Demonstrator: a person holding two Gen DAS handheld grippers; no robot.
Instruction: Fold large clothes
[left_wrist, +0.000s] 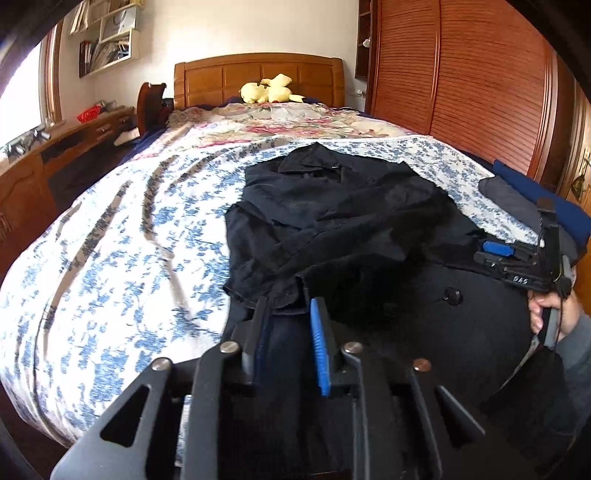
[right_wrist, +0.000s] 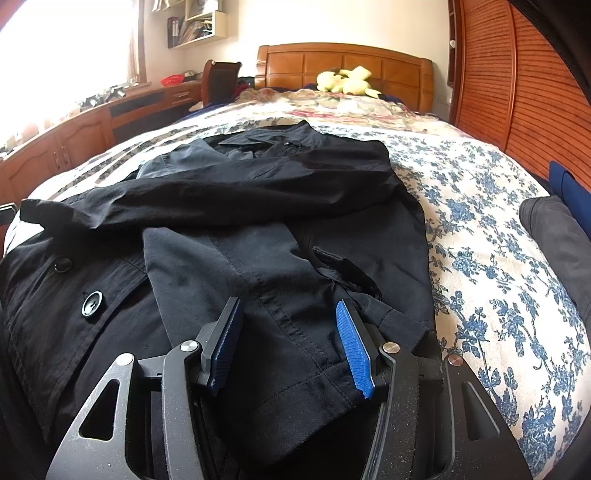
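A large black coat (left_wrist: 351, 221) lies spread on the bed, collar toward the headboard, with its sleeves folded across the body. In the left wrist view my left gripper (left_wrist: 286, 317) is low over the coat's near left edge. Its jaws stand a narrow way apart and a sleeve cuff (left_wrist: 284, 299) lies at their tips without being pinched. A hand (left_wrist: 546, 310) holds my right gripper (left_wrist: 517, 258) at the coat's right side. In the right wrist view that right gripper (right_wrist: 290, 332) is open wide above a folded sleeve (right_wrist: 258, 280) of the coat (right_wrist: 258, 184), near a button (right_wrist: 92, 303).
The bed carries a blue-flowered sheet (left_wrist: 129, 240) and a yellow plush toy (left_wrist: 269, 88) by the wooden headboard (left_wrist: 258, 74). Folded dark and blue clothes (right_wrist: 554, 229) sit at the bed's right edge. A louvred wardrobe (left_wrist: 461, 74) stands on the right and a wooden desk (right_wrist: 92, 125) on the left.
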